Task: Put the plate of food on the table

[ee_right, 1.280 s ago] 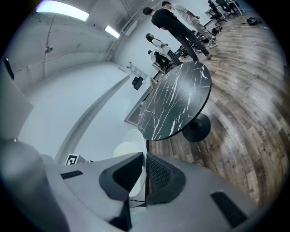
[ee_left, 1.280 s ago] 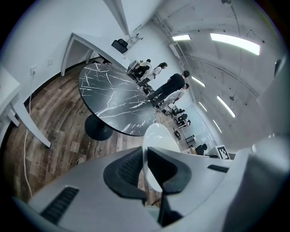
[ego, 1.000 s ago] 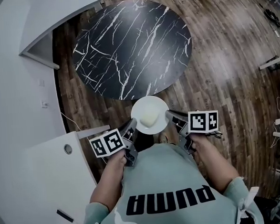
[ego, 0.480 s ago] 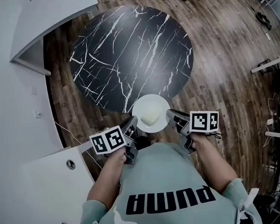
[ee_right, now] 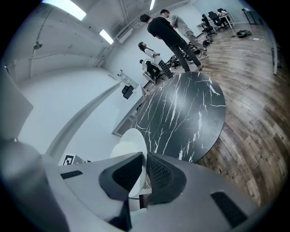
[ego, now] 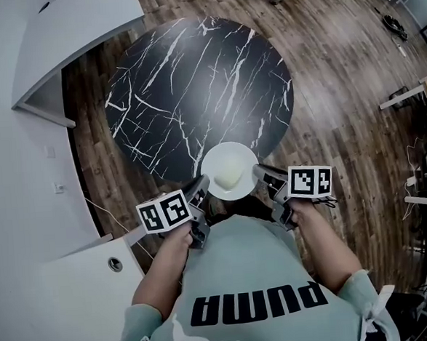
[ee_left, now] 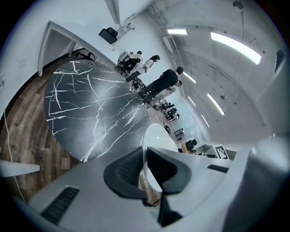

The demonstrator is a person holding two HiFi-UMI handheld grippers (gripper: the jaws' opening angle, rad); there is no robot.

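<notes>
At the table's (ego: 192,80) near edge, you hold the plate of food (ego: 229,150) in the air, left gripper (ego: 200,184) and right gripper (ego: 259,173) each clamped on its rim; not set down yet, lowering remains.

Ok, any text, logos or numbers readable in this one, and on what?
"PUMA", upside down in the head view, on the person's shirt.
Cubes: marker patterns only, no words.
Nothing legible on the plate or table.
</notes>
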